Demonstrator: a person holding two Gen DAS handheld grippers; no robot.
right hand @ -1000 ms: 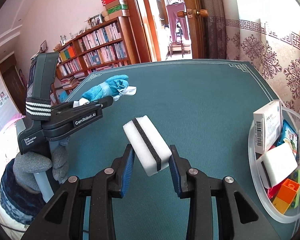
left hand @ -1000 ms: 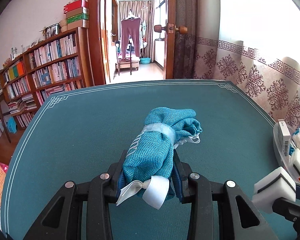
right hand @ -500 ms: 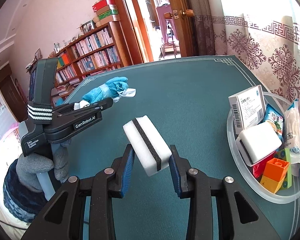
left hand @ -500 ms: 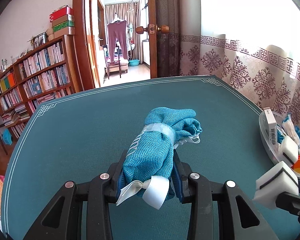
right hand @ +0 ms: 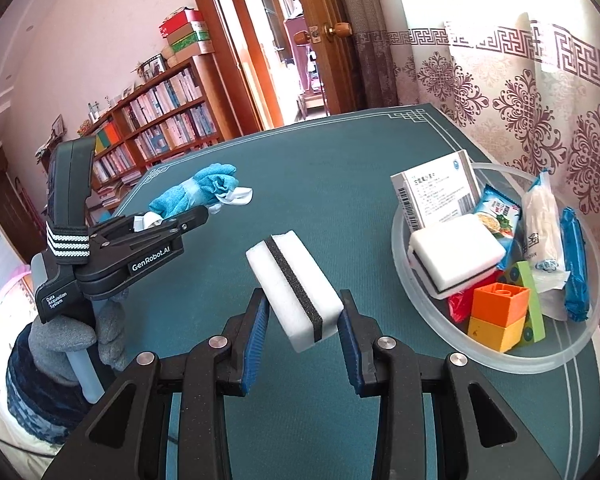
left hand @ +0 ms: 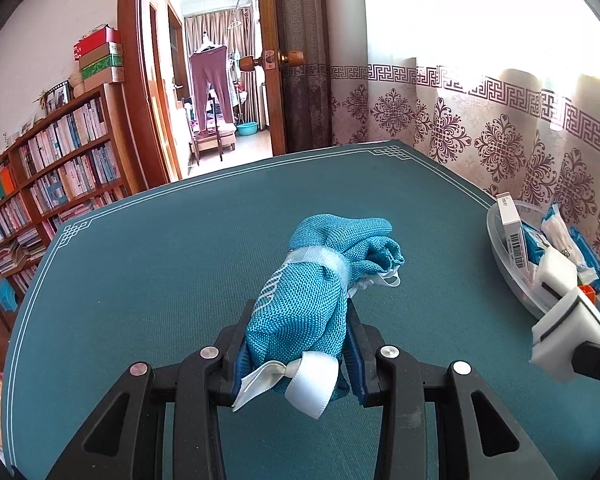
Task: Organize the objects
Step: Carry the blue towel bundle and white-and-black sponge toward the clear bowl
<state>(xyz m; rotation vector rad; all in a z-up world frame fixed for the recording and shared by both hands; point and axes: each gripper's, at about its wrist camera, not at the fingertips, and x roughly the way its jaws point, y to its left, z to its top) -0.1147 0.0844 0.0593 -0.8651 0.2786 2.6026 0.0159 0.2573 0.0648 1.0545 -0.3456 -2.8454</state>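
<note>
My left gripper (left hand: 298, 334) is shut on a rolled teal cloth (left hand: 312, 280) tied with white ribbon, held above the teal table. The cloth (right hand: 196, 194) and the left gripper (right hand: 196, 216) also show at the left of the right wrist view. My right gripper (right hand: 303, 314) is shut on a white sponge with a black stripe (right hand: 296, 284), held above the table just left of a clear plastic bowl (right hand: 416, 300). The sponge (left hand: 568, 336) shows at the right edge of the left wrist view, near the bowl (left hand: 500, 260).
The bowl holds a white box (right hand: 436, 196), another white sponge (right hand: 456, 248), orange and yellow bricks (right hand: 498, 312), a green block and snack packets. A patterned curtain hangs right of the table. A bookshelf and an open door stand beyond the table's far edge.
Both grippers have moved right with their loads. The bowl has come nearer in both views, and the sponge now sits close beside its left rim.
</note>
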